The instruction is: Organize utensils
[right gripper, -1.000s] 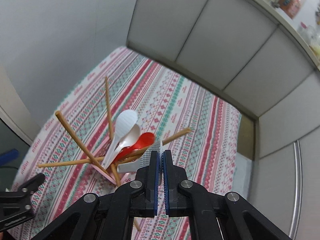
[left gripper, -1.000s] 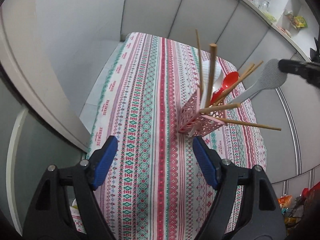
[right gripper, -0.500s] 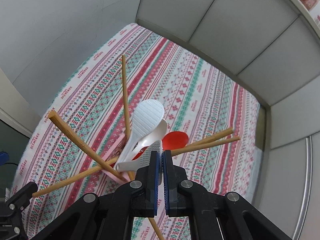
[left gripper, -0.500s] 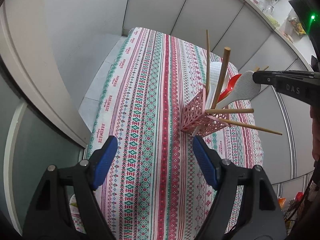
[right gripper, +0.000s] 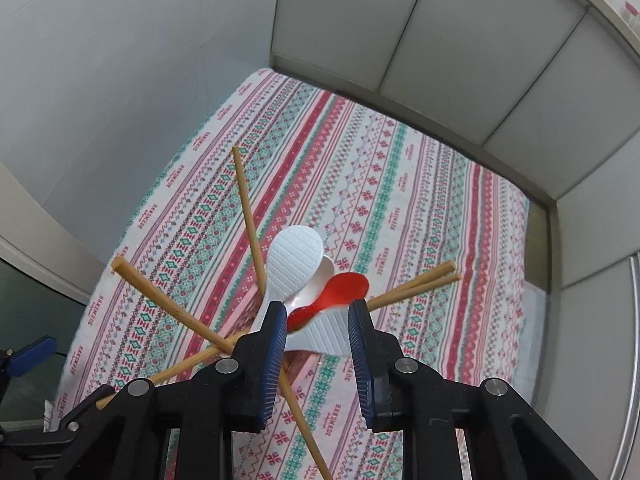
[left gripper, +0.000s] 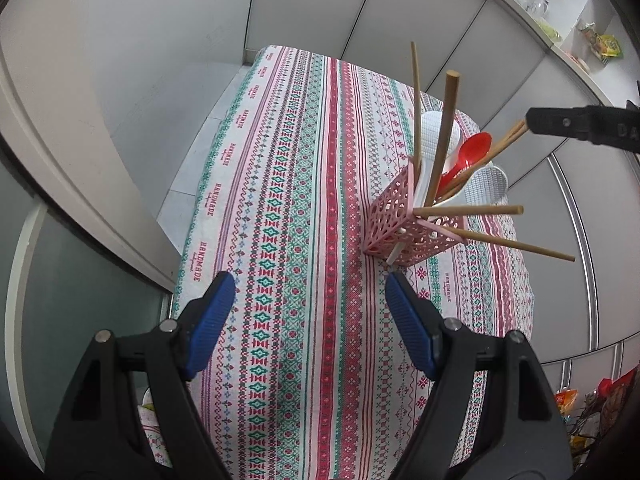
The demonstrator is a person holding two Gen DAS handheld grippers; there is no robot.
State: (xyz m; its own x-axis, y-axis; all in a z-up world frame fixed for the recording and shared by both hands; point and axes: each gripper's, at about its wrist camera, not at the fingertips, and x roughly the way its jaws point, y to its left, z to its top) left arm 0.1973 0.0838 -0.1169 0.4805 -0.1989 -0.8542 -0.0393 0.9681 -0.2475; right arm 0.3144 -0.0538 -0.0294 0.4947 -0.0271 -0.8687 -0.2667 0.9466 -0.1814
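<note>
A pink lattice utensil holder [left gripper: 404,224] stands on the patterned tablecloth [left gripper: 304,184]. It holds several wooden chopsticks [left gripper: 442,152], a red spoon [left gripper: 468,156] and white rice paddles [left gripper: 490,190]. In the right wrist view the paddles [right gripper: 296,264], the red spoon [right gripper: 340,292] and the chopsticks [right gripper: 248,204] fan out just beyond my right gripper [right gripper: 318,336]. That gripper is open, directly above the holder, with a white paddle [right gripper: 328,332] lying loose between its fingers. My left gripper [left gripper: 308,320] is open and empty, near the table's front, short of the holder.
Grey cabinet panels [left gripper: 360,20] wall the table at the back and right. A shelf with small items [left gripper: 560,8] runs above them. The table's left edge drops to a grey floor [left gripper: 200,152]. My right gripper's arm [left gripper: 580,128] shows in the left wrist view, above the holder.
My right gripper was shut on a white rice paddle above the holder. It has opened, and the paddle now rests in the holder with the other utensils. The left gripper stayed open.
</note>
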